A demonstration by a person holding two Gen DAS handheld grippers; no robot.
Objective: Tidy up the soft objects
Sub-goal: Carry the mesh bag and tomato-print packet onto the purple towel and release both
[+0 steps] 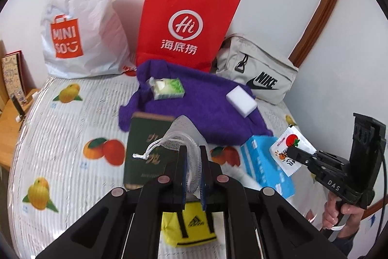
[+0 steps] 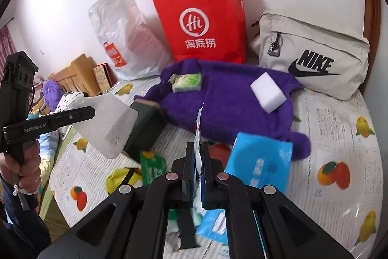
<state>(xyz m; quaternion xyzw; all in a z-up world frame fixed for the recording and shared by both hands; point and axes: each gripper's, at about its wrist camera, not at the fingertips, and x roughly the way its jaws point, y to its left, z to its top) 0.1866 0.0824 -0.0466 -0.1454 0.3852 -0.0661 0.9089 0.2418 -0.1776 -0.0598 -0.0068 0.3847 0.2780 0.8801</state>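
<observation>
With the left gripper [image 1: 192, 162] pinching the mesh pouch [image 1: 180, 135] at lower centre and the right gripper [image 2: 198, 162] clamped on the sachet [image 2: 199, 135], slide the sachet into the pouch mouth (which looks limp and barely open).

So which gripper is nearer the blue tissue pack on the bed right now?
Right. The right gripper, shut on a white tomato-print sachet, hangs just above the blue tissue pack. The left gripper, shut on a white mesh pouch, sits further left, over the dark green book.

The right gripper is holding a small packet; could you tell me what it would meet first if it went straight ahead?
Most likely the purple towel, which lies directly beyond the right gripper and its packet. The red paper bag stands farther behind. Depth is hard to judge here.
</observation>
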